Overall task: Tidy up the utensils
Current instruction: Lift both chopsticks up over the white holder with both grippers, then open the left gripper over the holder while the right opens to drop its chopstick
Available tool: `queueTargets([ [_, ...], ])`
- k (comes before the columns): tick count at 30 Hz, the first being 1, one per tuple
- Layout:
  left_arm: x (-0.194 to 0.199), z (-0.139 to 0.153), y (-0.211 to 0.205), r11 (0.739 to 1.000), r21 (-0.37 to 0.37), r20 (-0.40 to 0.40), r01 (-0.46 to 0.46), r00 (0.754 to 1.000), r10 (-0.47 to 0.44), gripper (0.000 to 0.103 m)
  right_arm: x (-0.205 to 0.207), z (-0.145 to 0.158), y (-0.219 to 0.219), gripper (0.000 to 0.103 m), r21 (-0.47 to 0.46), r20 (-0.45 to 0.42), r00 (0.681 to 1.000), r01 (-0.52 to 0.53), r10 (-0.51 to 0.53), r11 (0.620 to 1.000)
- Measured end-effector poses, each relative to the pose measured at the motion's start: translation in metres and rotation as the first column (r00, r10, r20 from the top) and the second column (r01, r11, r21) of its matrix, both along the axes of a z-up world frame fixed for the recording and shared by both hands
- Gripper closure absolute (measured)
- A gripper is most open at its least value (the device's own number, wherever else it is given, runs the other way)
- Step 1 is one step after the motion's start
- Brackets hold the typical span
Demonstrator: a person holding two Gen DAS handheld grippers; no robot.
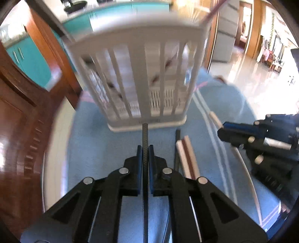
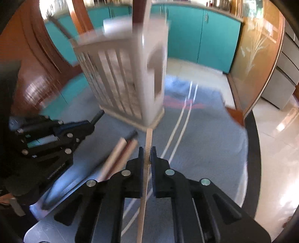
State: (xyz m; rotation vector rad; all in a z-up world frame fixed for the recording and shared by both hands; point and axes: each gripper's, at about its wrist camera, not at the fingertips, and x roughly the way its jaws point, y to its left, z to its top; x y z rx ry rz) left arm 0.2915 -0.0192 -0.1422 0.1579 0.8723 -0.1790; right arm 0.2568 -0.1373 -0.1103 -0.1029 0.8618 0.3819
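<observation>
My left gripper (image 1: 145, 148) is shut on a thin black stick (image 1: 145, 134) whose tip points at the foot of the white slatted utensil holder (image 1: 134, 74). My right gripper (image 2: 147, 149) is shut on a pale cream stick (image 2: 149, 138), aimed at the same holder (image 2: 127, 74). A maroon-handled utensil (image 2: 138, 11) stands in the holder. Two knives with a cream and a brown handle (image 1: 186, 155) lie on the blue cloth (image 1: 93, 142) between the grippers, blades toward me. Each gripper shows in the other's view, the right gripper (image 1: 222, 129) and the left gripper (image 2: 91, 125).
A black handle (image 1: 177, 134) lies beside the knives. The blue cloth with white stripes (image 2: 205, 130) covers a round table with a dark rim (image 2: 253, 149). Red-brown woodwork (image 1: 22, 121) stands close at the left, teal cabinets (image 2: 205, 33) behind, glossy floor (image 2: 276, 142) to the right.
</observation>
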Motion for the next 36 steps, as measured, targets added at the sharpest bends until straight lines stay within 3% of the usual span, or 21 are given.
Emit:
queueTargets([
  [4,-0.037,0.058,0.012,0.995,-0.088,0.133,0.039,0.991,-0.027,0.096,-0.039,0.061,-0.021,0.095,0.108,0.137,0.989,-0.072,0.057,0.992],
  [9,-0.084,0.112,0.028,0.979,-0.182,0.268,0.089,0.963,-0.037,0.096,-0.08,0.109,-0.048,0.095,0.205,0.25,0.966,-0.126,0.073,0.97],
  [16,-0.121,0.193,0.044,0.965,-0.231,0.431,0.125,0.902,-0.014,0.096,-0.08,0.184,-0.056,0.095,0.346,0.386,0.922,-0.125,-0.019,0.93],
  [19,-0.11,0.226,0.05,0.955,-0.271,0.461,0.118,0.887,0.021,0.096,-0.066,0.211,-0.053,0.096,0.393,0.434,0.896,-0.097,-0.092,0.914],
  [22,-0.103,0.257,0.057,0.949,-0.301,0.526,0.096,0.846,0.081,0.096,-0.055,0.228,-0.053,0.096,0.463,0.479,0.853,-0.044,-0.208,0.885],
  [26,-0.085,0.275,0.067,0.934,-0.355,0.58,0.034,0.792,0.192,0.096,-0.033,0.225,-0.055,0.096,0.544,0.5,0.789,0.035,-0.357,0.839],
  [28,-0.076,0.274,0.071,0.928,-0.372,0.608,-0.031,0.747,0.269,0.096,-0.02,0.216,-0.053,0.096,0.561,0.502,0.769,0.061,-0.397,0.826],
  [30,-0.059,0.267,0.073,0.92,-0.383,0.612,-0.076,0.725,0.315,0.096,-0.014,0.208,-0.055,0.096,0.578,0.501,0.752,0.078,-0.429,0.812],
  [32,-0.043,0.259,0.074,0.917,-0.386,0.593,-0.103,0.733,0.332,0.096,-0.011,0.205,-0.058,0.096,0.579,0.507,0.738,0.092,-0.446,0.81],
  [35,-0.01,0.237,0.069,0.917,-0.375,0.544,-0.134,0.769,0.335,0.096,-0.01,0.204,-0.056,0.096,0.547,0.561,0.682,0.12,-0.469,0.829],
  [36,-0.002,0.229,0.064,0.92,-0.365,0.524,-0.144,0.785,0.331,0.096,-0.006,0.2,-0.055,0.096,0.519,0.577,0.68,0.121,-0.451,0.846],
])
